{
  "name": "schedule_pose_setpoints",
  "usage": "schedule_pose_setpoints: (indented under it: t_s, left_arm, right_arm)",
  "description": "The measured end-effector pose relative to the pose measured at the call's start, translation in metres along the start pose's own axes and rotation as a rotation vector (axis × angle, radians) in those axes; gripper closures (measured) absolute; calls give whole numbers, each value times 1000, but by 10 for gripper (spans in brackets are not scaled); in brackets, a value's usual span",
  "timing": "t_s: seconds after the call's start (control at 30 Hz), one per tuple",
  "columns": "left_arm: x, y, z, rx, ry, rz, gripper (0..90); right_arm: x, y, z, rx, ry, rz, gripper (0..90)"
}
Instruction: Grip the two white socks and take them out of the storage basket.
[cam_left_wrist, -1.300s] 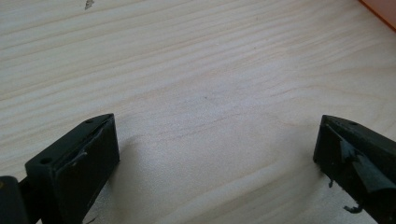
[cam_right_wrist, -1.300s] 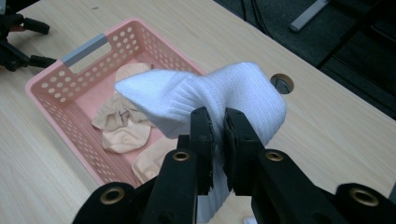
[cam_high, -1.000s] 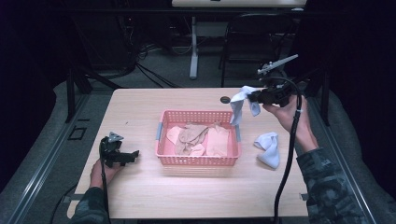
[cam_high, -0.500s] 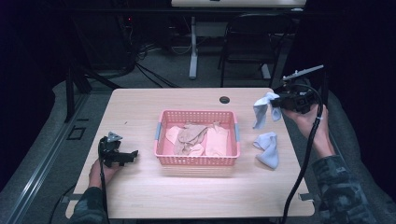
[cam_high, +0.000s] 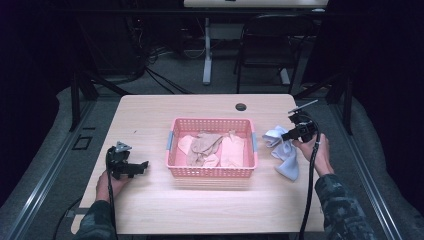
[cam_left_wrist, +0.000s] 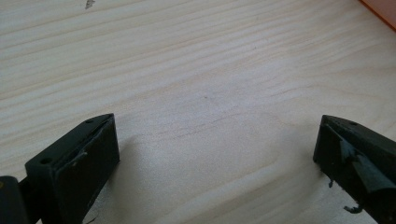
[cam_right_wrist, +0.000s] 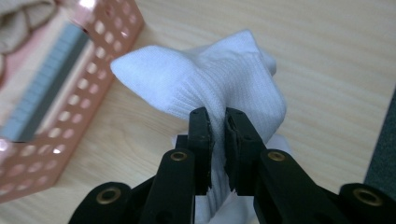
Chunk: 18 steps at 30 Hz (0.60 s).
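My right gripper (cam_right_wrist: 218, 114) is shut on a white sock (cam_right_wrist: 219, 79), its ribbed cloth pinched between the jaws; they have just eased open a little with the sock still between them. In the high view this gripper (cam_high: 286, 136) is low over the table, right of the pink basket (cam_high: 210, 121), and the held sock (cam_high: 274, 136) rests against a second white sock (cam_high: 289, 167) lying on the wood. My left gripper (cam_high: 140, 166) rests at the table's left, and its jaws (cam_left_wrist: 217, 135) stand open over bare wood.
Beige garments (cam_high: 210, 147) lie in the basket, whose perforated wall (cam_right_wrist: 70, 93) is close to the held sock. A round cable hole (cam_high: 241, 106) sits near the table's far edge. A chair (cam_high: 270, 45) and stand legs are behind the table.
The right gripper has come down from above the table's far right corner toward the person, carrying the white sock onto the sock lying on the table. The left gripper has not moved.
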<state>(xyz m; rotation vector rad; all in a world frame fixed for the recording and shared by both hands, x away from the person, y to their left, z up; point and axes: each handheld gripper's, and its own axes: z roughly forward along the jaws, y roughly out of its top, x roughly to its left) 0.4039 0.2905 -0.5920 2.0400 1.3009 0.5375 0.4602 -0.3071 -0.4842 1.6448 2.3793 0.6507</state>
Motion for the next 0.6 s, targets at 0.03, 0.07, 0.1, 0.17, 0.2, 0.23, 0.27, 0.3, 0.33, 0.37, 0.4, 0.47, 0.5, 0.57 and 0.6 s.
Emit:
schedule_pose_setpoints:
  t_s: [0.03, 0.07, 0.1, 0.17, 0.2, 0.23, 0.27, 0.3, 0.33, 0.37, 0.4, 0.47, 0.5, 0.57, 0.6]
  left_arm:
    - [0, 0, 0, 0, 0, 0, 1]
    - [0, 0, 0, 0, 0, -1, 1]
    - [0, 0, 0, 0, -1, -1, 1]
    - [0, 0, 0, 0, 0, 0, 1]
    - [0, 0, 0, 0, 0, 0, 1]
    - [0, 0, 0, 0, 0, 0, 1]
    - [0, 0, 0, 0, 0, 0, 1]
    - [0, 0, 0, 0, 0, 0, 1]
    - [0, 0, 0, 0, 0, 0, 1]
    - [0, 0, 0, 0, 0, 0, 1]
    - [0, 0, 0, 0, 0, 0, 1]
    - [0, 0, 0, -1, 0, -1, 1]
    - [0, 0, 0, -2, 0, 0, 0]
    - [0, 0, 0, -2, 0, 0, 1]
    - [0, 0, 0, -2, 0, 0, 0]
  right_arm:
    - [-1, -4, 6, 17, -6, 13, 698]
    - [-1, -5, 5, 3, -7, 17, 634]
    - [-1, -7, 1, -21, 7, 20, 579]
    - [-2, -11, -7, -47, 23, 13, 475]
    - [-2, -11, -7, -47, 23, 13, 475]
    - [-1, -16, -16, -71, 18, -8, 378]
    - [-1, -18, -19, -80, 14, -7, 341]
    - [-1, -23, -25, -102, 18, -5, 293]
    - [-1, -23, -25, -102, 18, -5, 293]
    - [-1, -25, -29, -110, 19, -9, 252]
    - [-3, -35, -35, -144, 44, -20, 193]
    - [-6, -40, -39, -125, 47, -30, 140]
    - [-7, -43, -42, -139, 51, -22, 142]
    - [-13, -49, -46, -156, 58, -6, 123]
    - [-16, -50, -47, -156, 53, 4, 114]
